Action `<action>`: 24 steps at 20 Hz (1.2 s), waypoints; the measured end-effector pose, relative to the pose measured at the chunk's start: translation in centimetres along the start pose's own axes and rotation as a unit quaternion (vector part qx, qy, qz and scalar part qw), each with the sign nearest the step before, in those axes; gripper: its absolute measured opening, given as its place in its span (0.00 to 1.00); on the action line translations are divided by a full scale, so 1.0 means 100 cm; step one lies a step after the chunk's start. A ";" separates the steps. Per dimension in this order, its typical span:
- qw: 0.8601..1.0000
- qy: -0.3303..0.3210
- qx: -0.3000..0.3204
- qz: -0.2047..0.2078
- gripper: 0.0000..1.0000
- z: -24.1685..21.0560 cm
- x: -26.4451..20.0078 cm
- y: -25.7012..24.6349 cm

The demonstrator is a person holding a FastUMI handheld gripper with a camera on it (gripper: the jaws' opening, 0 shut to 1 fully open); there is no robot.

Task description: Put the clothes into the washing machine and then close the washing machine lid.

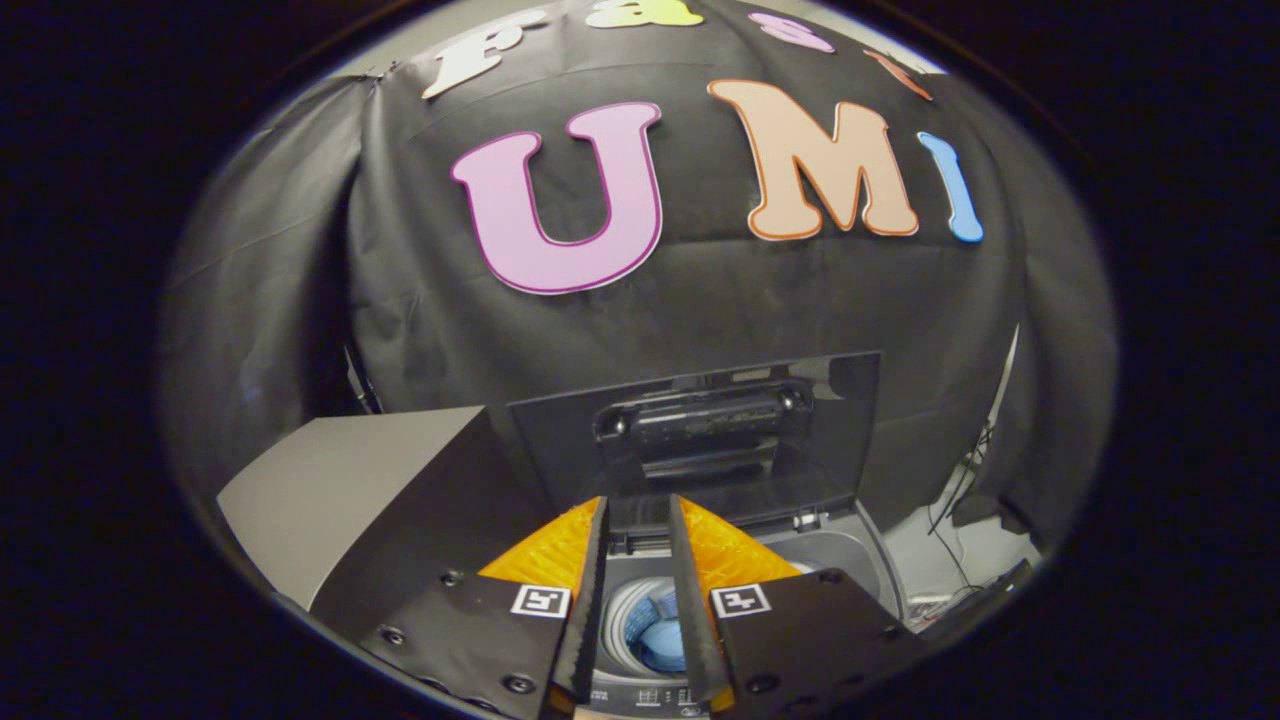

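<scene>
From the gripper cam: the gripper (638,520) hangs over the washer (850,560), looking down and forward. Its two fingers (592,600) sit a narrow gap apart with nothing between them, so it's let go, not clenched on anything.

Through that gap you look right down into the drum (622,610), a pale ribbed ring, and the clothes (655,625) are in there: a blue bundle lying at the bottom, right under the fingers.

The lid (700,430) is up, standing nearly upright just beyond the fingertips, dark and glossy, with a chunky handle (705,415) across its middle. So it's not closed yet. You can see a hinge bit (808,520) where the lid meets the washer's grey top.

A strip of the control panel (655,695) with tiny markings shows near the finger bases; too small to make out.

Off to the left there's a grey slanted panel (330,490), can't tell what it belongs to. On the right, past the washer, some cables (950,520) trail down along the floor by the black cloth wall (700,300).
</scene>
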State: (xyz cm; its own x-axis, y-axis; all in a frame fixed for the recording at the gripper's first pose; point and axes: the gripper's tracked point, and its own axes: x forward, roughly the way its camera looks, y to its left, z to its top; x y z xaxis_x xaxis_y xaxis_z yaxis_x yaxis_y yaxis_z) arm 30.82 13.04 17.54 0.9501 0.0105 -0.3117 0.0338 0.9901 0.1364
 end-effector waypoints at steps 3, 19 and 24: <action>1.000 -0.009 -0.018 -0.010 0.67 0.013 0.018 -0.002; 0.993 -0.053 -0.090 -0.052 0.97 0.086 0.140 0.001; 0.995 -0.034 -0.072 -0.052 0.97 0.067 0.153 -0.004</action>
State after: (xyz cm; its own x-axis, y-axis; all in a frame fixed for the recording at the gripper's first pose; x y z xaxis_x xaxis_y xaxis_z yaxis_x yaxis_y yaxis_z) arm 47.40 11.86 19.05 0.9627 -0.0980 -0.2520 0.0929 0.9952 -0.0319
